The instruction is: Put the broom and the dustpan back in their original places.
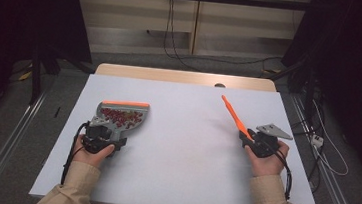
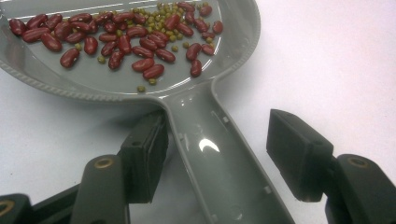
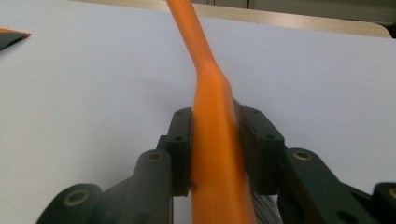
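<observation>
A grey dustpan [image 1: 120, 116] with an orange front lip lies flat on the left of the white table. It holds several red kidney beans [image 2: 126, 42] and small green beans. Its handle [image 2: 219, 172] runs back between the jaws of my left gripper [image 2: 219, 156]. The left pad stands close beside the handle and the right pad is well clear of it, so the left gripper [image 1: 107, 134] is open. At the table's right my right gripper [image 1: 246, 137] is shut on an orange brush [image 1: 232, 113], which slants up and away to the left. Both pads press its handle [image 3: 205, 84], with black bristles beside the right pad.
The white table top [image 1: 179, 147] has a wooden strip [image 1: 186, 77] along its far edge. Metal rails [image 1: 9, 141] run along the floor on both sides, and cables [image 1: 174, 46] hang behind the table. Dark curtains close in the back corners.
</observation>
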